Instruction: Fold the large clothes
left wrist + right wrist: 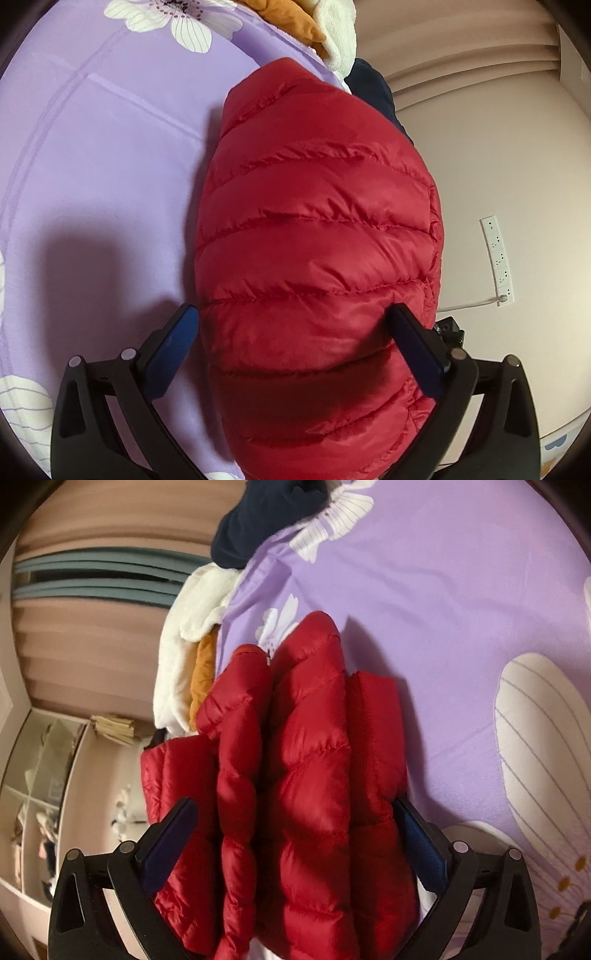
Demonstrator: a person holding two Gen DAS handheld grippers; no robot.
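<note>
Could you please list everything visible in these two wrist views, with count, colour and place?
puffer jacket: one, red, bunched on the bedsheet, between the fingers of both grippers
bedsheet: one, lilac with white flowers, under the jacket
fleece garment: one, white, at the bed's edge
garment: one, orange, tucked against the white fleece
garment: one, navy, at the bed's edge
power strip: one, white, on the floor
left gripper: black, blue pads, wide around the jacket
right gripper: black, blue pads, wide around the jacket

Bare purple sheet point(92, 155) beside red jacket point(317, 240); clothes pile point(192, 657) blocks far edge.
</note>
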